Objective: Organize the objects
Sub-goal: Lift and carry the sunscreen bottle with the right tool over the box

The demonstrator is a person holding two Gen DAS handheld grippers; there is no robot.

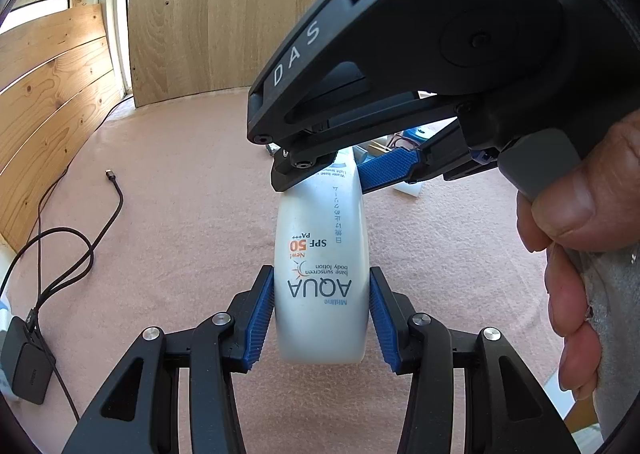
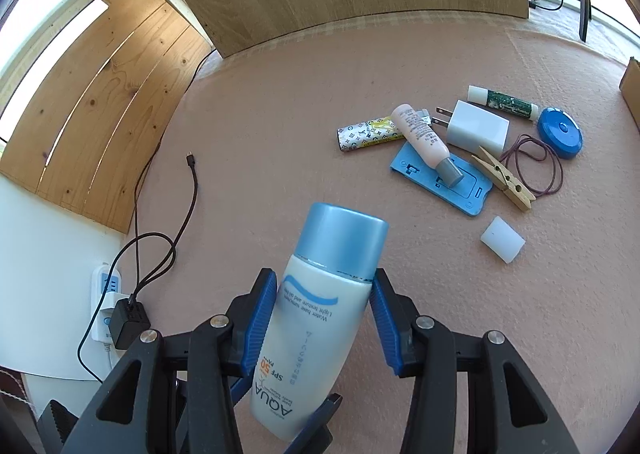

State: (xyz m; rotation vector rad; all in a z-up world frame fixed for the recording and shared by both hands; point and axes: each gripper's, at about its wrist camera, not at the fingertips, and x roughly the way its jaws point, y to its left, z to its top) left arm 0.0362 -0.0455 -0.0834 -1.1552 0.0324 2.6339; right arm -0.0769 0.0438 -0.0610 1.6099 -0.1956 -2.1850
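A white AQUA sunscreen bottle (image 1: 320,286) with a light blue cap (image 2: 342,236) is held above the pink table. My left gripper (image 1: 320,318) is shut on the bottle's lower body, both blue pads touching it. My right gripper (image 2: 320,318) is around the bottle's upper body just below the cap. Its left pad (image 2: 260,314) touches the bottle and the right pad stands close to the shoulder. In the left wrist view the right gripper (image 1: 348,169) reaches in from the upper right around the bottle's far end.
On the pink table (image 2: 280,113), right of centre, lie a pink tube (image 2: 424,137), white charger (image 2: 478,127), blue phone case (image 2: 444,183), clothespin (image 2: 504,177), blue round lid (image 2: 560,131), rubber band (image 2: 536,163), patterned lighter (image 2: 368,135), green stick (image 2: 504,101), white cap (image 2: 502,240). A black cable (image 2: 192,189) runs along the left.
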